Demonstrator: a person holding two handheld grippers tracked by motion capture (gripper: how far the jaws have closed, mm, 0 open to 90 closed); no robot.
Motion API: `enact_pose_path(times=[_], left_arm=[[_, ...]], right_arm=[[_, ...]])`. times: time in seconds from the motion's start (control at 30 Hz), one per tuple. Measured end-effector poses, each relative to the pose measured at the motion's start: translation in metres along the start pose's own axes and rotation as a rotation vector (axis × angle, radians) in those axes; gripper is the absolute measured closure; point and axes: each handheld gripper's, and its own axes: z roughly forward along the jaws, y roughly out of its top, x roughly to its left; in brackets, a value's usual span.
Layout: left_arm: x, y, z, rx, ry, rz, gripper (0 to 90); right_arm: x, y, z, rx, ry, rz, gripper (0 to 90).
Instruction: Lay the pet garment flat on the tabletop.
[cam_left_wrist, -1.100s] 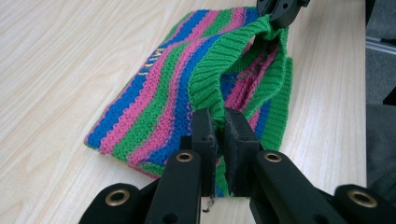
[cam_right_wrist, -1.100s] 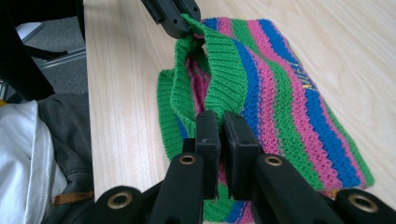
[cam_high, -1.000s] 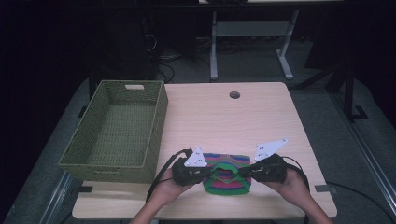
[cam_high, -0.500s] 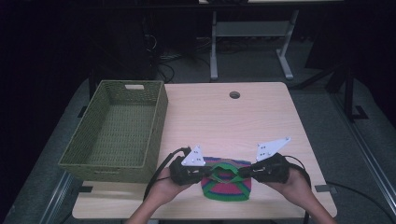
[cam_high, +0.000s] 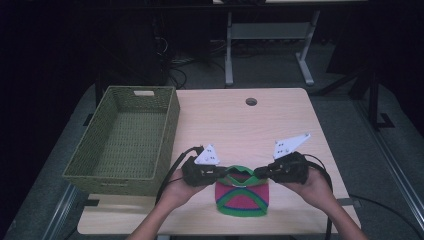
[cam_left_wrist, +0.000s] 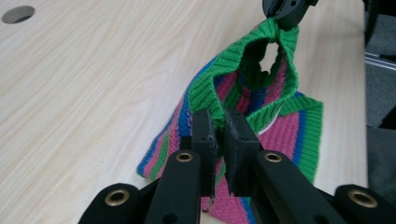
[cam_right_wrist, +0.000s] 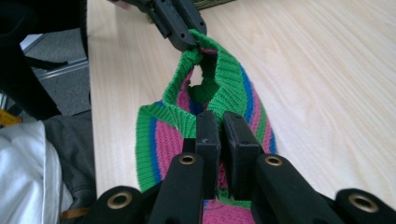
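Near the table's (cam_high: 280, 120) front edge in the high view, the left gripper (cam_high: 220, 174) and right gripper (cam_high: 260, 173) hold the striped knit piece (cam_high: 242, 197) between them, while each gripper view shows jaws clamped on its green rim (cam_left_wrist: 219, 105).

My table (cam_high: 280, 125) is pale wood with a round cable hole (cam_high: 251, 101) near its far edge. Measured from that hole, the woven green basket (cam_high: 125, 140) sits to the left and nearer to me, along the table's left side, its outer edge overhanging it. The striped knitted piece (cam_high: 242, 197), pink, green and blue, lies nearer still, almost straight toward me from the hole, its lower part resting on the wood by the near edge.
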Motion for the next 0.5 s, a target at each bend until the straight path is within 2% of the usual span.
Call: enact_pose_path(times=[0.2,0.27,0.4,0.5], left_arm=[[0.01,0.001,0.006,0.006,0.02,-0.023,83.1],[0.013,0.0,0.008,0.002,0.033,-0.042,82.8],[0.02,0.001,0.01,-0.028,0.053,-0.073,82.6],[0.023,0.003,0.012,-0.031,0.064,-0.079,82.4]], right_arm=[[-0.011,0.005,0.002,-0.004,-0.014,0.029,84.1],[-0.016,0.006,0.002,-0.011,-0.023,0.035,84.1],[-0.024,0.008,0.002,-0.022,-0.038,0.051,84.1],[-0.029,0.009,0.002,-0.028,-0.043,0.053,84.1]])
